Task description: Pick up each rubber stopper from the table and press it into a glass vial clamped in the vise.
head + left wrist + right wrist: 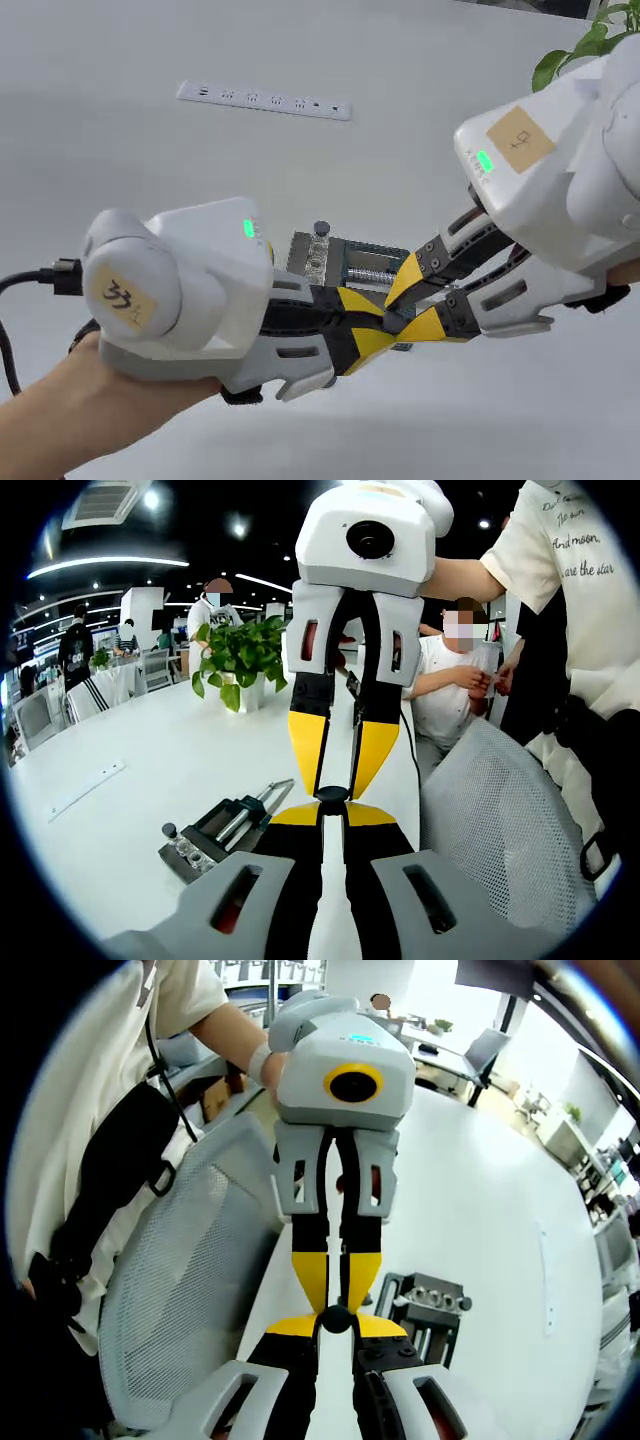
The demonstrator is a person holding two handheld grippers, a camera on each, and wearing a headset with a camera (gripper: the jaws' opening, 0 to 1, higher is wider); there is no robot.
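A small black rubber stopper [330, 793] [337, 1318] hangs in the air, pinched where the two grippers' yellow tips meet above the table. My left gripper [385, 322] reaches in from the lower left, my right gripper [402, 318] from the upper right. Both sets of jaws close on the stopper tip to tip. Behind and below them stands the grey vise [345, 262] [225, 830] [425, 1305] with a row of glass vials [187, 852] [432, 1285] clamped in it. One vial [321, 231] carries a dark stopper.
A white power strip [263, 99] lies on the far side of the white table [120, 160]. A potted plant [585, 50] [235, 655] stands at the back right. A grey mesh chair [500, 810] [190, 1260] sits at the table's edge, with people beyond.
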